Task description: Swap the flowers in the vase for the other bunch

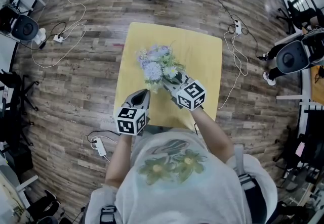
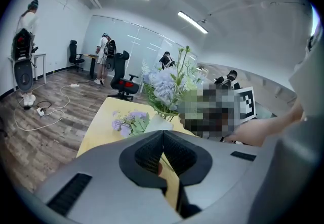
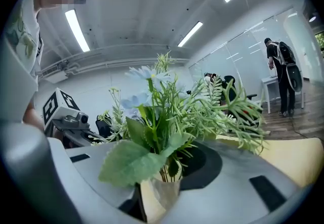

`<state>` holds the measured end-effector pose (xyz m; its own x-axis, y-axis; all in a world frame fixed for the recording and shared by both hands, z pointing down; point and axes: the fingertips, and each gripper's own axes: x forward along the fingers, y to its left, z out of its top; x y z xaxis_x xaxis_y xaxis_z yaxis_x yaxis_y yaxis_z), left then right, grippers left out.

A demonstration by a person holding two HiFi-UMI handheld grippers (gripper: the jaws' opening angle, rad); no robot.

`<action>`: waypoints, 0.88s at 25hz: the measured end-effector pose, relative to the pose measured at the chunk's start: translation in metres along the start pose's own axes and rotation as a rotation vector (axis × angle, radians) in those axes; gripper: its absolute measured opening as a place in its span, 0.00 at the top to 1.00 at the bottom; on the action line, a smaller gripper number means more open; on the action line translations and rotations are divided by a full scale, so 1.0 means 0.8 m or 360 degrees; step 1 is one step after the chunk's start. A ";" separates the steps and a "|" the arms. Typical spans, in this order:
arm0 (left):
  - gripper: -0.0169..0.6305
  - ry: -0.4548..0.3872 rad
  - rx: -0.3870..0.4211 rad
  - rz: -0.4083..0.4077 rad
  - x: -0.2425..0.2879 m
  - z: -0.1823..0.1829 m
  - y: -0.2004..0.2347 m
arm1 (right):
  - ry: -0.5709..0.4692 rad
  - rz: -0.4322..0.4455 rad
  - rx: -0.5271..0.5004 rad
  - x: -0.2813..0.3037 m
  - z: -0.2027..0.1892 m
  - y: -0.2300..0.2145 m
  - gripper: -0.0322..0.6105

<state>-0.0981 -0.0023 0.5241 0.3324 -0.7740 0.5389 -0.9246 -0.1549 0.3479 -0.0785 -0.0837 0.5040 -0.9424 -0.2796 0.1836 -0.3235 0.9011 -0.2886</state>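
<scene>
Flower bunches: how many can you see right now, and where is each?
2. One bunch stands in the vase between the right tool's jaws; the purple bunch lies on the yellow table beside it. No others show.

White flower-print T-shirt point(image 1: 172, 167); grey left claw point(image 1: 143, 94), right claw point(image 1: 167, 83), square-marker cubes point(image 1: 131, 121).

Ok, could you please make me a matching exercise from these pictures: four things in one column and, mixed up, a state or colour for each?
Things
1. purple bunch
2. blue and white bunch
3. left tool
4. table

States
A. jaws together, nothing between them
B. yellow
C. lies on the table
D. upright, stems between the jaws of the right tool

Pairs: 1-C, 2-D, 3-A, 4-B.
</scene>
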 end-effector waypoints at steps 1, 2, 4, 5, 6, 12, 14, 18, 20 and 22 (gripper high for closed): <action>0.95 0.0004 -0.0002 0.0000 0.000 -0.001 0.001 | -0.0003 -0.0008 -0.0005 -0.001 -0.001 0.000 0.75; 0.95 0.0008 -0.0003 0.0000 0.001 -0.003 0.002 | -0.0003 -0.0020 -0.0013 -0.002 -0.001 -0.001 0.74; 0.95 0.0014 -0.0003 -0.0001 0.001 -0.005 0.002 | 0.0006 -0.0048 -0.0035 -0.004 -0.003 -0.002 0.70; 0.95 0.0016 -0.0003 -0.0002 0.001 -0.006 0.002 | 0.0010 -0.0062 -0.0046 -0.005 -0.003 -0.003 0.68; 0.95 0.0016 -0.0003 -0.0002 0.001 -0.006 0.002 | 0.0013 -0.0075 -0.0052 -0.006 -0.004 -0.003 0.67; 0.95 0.0018 0.0001 -0.0008 0.000 -0.011 -0.007 | 0.0039 -0.0185 -0.0054 -0.030 -0.011 -0.007 0.62; 0.95 0.0018 0.0000 -0.0006 0.000 -0.011 -0.005 | 0.0078 -0.0213 -0.0045 -0.034 -0.014 -0.009 0.61; 0.95 0.0007 -0.0012 0.0010 -0.001 -0.005 0.006 | 0.0169 -0.0239 -0.0054 -0.034 -0.014 -0.005 0.61; 0.95 0.0004 -0.0013 0.0014 -0.002 -0.004 0.009 | 0.0201 -0.0242 -0.0064 -0.035 -0.014 0.000 0.61; 0.95 0.0002 -0.0012 0.0017 -0.002 -0.005 0.012 | 0.0224 -0.0247 -0.0062 -0.037 -0.015 0.003 0.60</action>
<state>-0.1066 -0.0002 0.5293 0.3225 -0.7749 0.5437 -0.9268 -0.1418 0.3476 -0.0503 -0.0695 0.5090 -0.8597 -0.3693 0.3530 -0.4576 0.8639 -0.2107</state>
